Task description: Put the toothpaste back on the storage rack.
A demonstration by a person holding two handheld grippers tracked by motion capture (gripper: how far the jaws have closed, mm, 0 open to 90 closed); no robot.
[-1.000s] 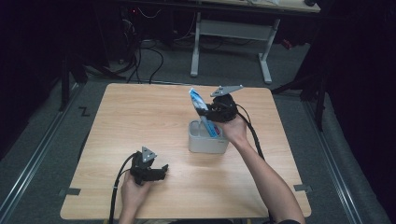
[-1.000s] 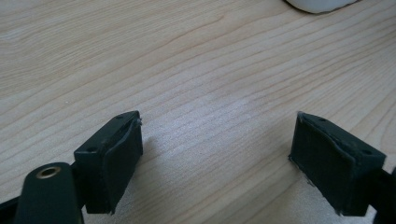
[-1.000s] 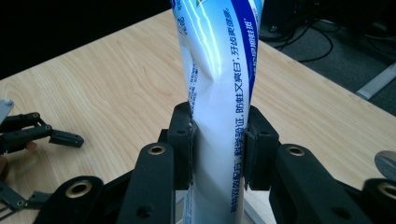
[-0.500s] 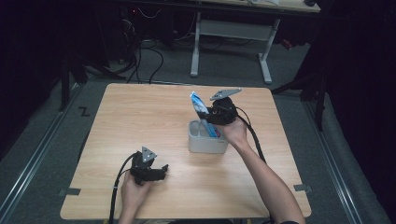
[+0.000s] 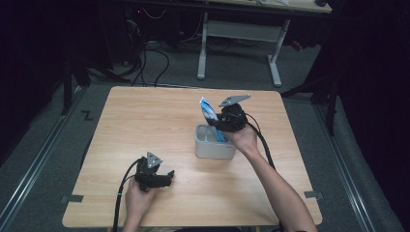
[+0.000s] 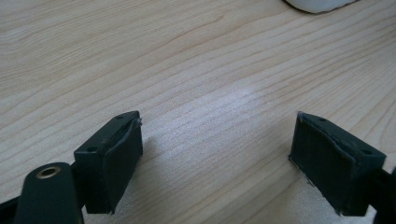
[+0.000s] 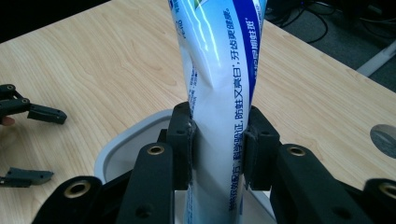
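Glossy blue-white toothpaste tube (image 7: pixel 219 70) with Chinese print clamped by right gripper (image 7: pixel 218 140), held upright in rounded grey plastic holder (image 5: pixel 215 145), left gripper (image 6: pixel 219 154) rested spread wide and empty on pale wood-grain table (image 5: pixel 159 116).

A blue-and-white toothpaste tube (image 7: pixel 219 88) stands upright, lower end inside a grey-white holder (image 5: pixel 212 147) on the table.

Right gripper (image 7: pixel 218 140) clamps toothpaste tube (image 7: pixel 219 70) over container (image 7: pixel 122 144).
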